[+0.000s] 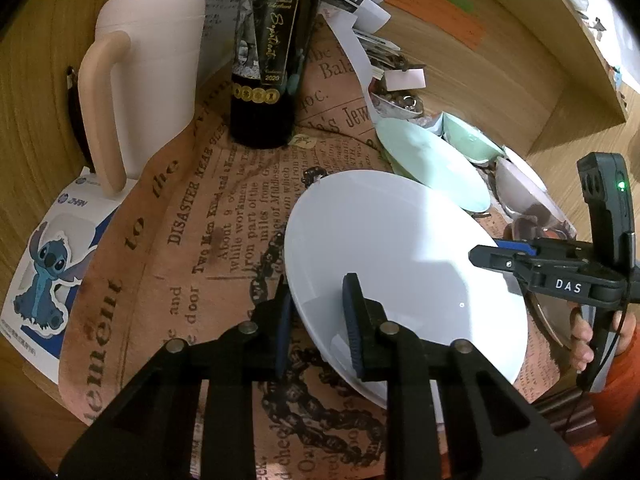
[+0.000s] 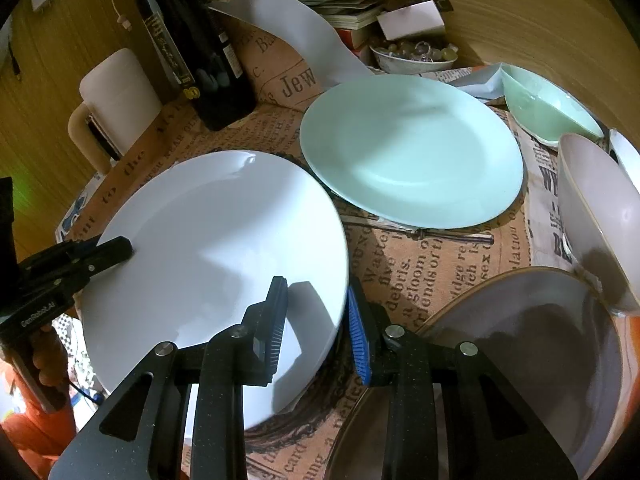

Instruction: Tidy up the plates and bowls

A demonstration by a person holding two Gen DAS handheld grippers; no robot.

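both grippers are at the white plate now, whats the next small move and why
Probably close both grippers on the rim, then lift the white plate toward the green plate. The left gripper and right gripper each straddle opposite edges of it, with gaps visible at the pads, so neither looks clamped yet. Whether the plate is already raised off the cloth is unclear.

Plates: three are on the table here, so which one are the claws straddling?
The white plate. Both claws straddle its rim from opposite sides; the mint-green plate and brown-rimmed plate lie untouched.
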